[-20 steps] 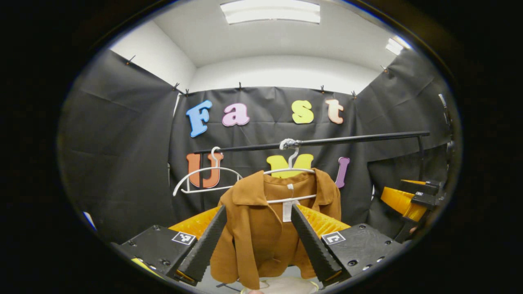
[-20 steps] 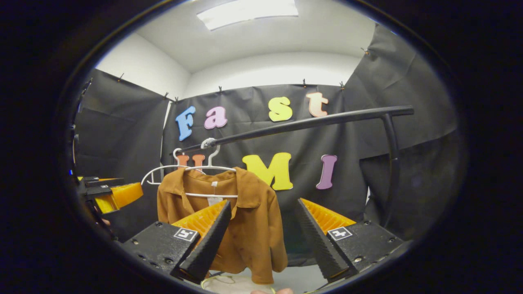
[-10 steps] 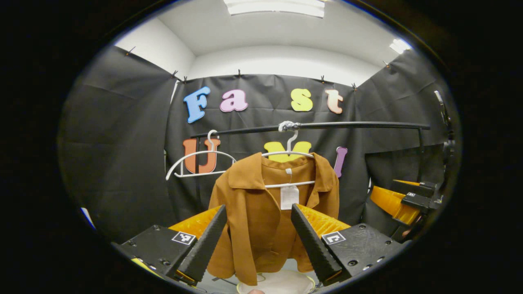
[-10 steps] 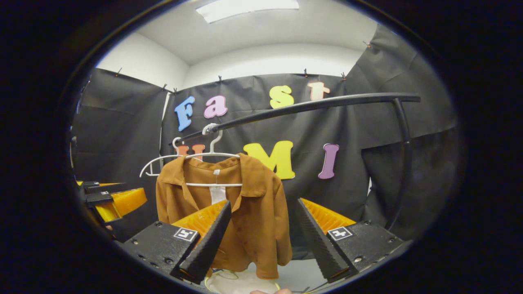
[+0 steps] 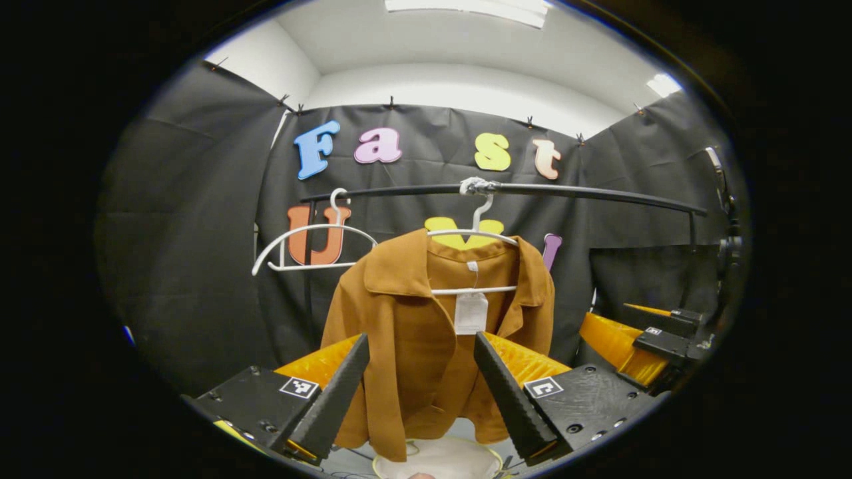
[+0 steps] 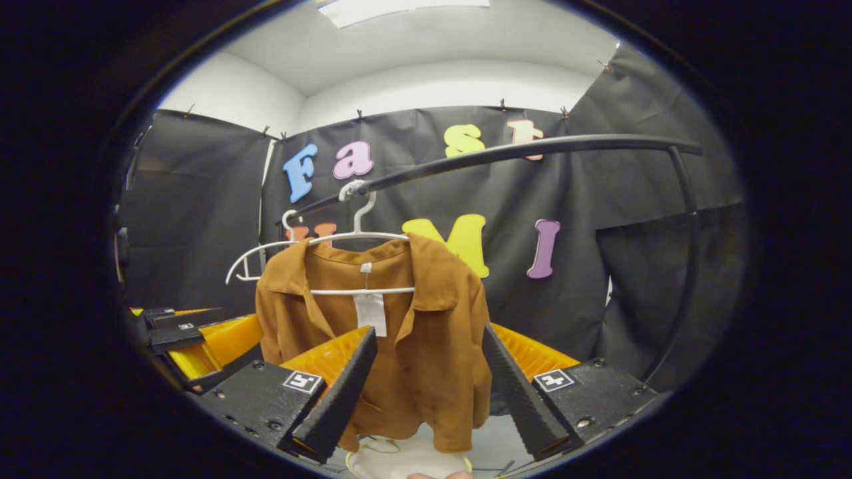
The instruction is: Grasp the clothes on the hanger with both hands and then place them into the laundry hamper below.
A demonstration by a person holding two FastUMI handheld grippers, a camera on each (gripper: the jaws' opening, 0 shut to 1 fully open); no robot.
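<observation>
Left gripper view: the left claw (image 5: 419, 392) gapes wide, empty, short of the brown shirt (image 5: 426, 346) on its white hanger (image 5: 474, 234). Right gripper view: the right claw (image 6: 426, 392) is equally spread and empty (hamper (image 6: 406, 462) below). Pinching one thin layer could slip, or drag the hanger off the rail (image 6: 532, 150).

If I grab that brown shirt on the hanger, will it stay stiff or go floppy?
Probably floppy: the brown shirt drapes in soft folds from its white hanger. Likely light; the thin hanger holds it level.
</observation>
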